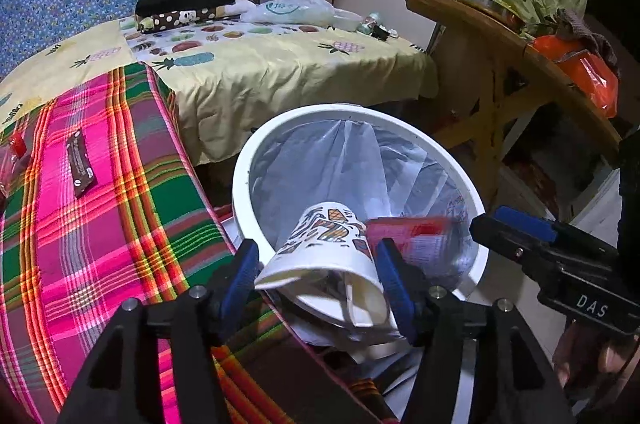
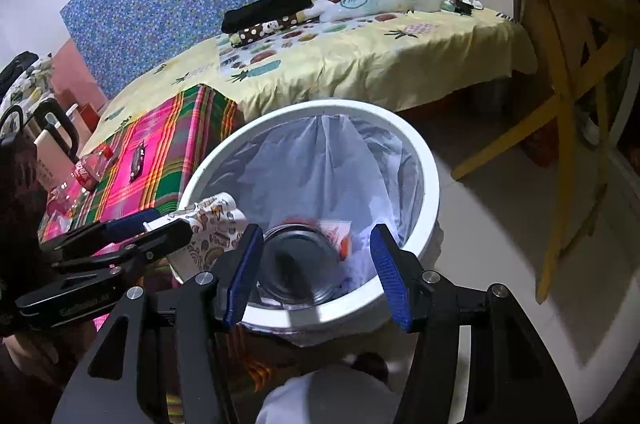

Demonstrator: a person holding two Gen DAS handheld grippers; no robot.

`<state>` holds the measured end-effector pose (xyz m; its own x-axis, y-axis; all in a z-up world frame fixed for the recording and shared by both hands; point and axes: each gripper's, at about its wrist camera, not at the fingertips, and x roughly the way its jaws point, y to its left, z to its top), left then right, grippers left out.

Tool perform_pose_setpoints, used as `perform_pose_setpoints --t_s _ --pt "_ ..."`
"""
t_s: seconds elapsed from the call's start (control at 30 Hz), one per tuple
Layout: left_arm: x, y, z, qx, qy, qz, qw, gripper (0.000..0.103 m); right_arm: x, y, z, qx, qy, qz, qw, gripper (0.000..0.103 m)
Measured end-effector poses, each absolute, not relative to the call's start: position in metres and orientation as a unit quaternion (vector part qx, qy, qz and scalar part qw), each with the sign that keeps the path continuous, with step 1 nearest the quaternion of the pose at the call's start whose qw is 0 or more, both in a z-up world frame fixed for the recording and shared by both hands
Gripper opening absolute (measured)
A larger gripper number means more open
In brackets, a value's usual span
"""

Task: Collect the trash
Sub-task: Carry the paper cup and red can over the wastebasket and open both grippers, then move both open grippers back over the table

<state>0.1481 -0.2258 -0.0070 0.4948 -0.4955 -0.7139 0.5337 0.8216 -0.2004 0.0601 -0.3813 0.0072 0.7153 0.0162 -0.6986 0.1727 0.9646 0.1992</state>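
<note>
1. The white bin (image 2: 430, 191), lined with a clear bag, stands on the floor just beside the bed's plaid blanket (image 1: 100, 183) — both grippers hang over its near rim so that trash can fall straight in.
2. The left gripper (image 1: 318, 274) has its blue pads spread, with a patterned paper cup (image 1: 328, 256) lying between them, mouth toward the camera, tilted over the rim. Whether the pads press on it I cannot tell; it looks let go.
3. The right gripper (image 2: 316, 274) stands apart and empty, above a clear jar-like container (image 2: 298, 264) and a red wrapper (image 2: 344, 244) inside the bin.
4. Left of the bin — on the plaid blanket — a brown wrapper (image 1: 80, 163) and a cola bottle (image 2: 90, 169) are yet to be collected.
</note>
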Motion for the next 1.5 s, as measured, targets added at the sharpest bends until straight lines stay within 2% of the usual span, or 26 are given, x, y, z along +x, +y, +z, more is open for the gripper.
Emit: perform_pose_setpoints --t_s 0.87,1.5 --pt "0.113 -0.139 0.01 -0.024 0.381 -0.236 0.893 0.063 0.053 -0.323 0.031 0.088 0.365 0.036 0.926 0.057" --pt "0.092 -0.074 0.006 -0.044 0.37 -0.156 0.915 0.063 0.06 -0.268 0.026 0.076 0.376 0.111 0.917 0.057"
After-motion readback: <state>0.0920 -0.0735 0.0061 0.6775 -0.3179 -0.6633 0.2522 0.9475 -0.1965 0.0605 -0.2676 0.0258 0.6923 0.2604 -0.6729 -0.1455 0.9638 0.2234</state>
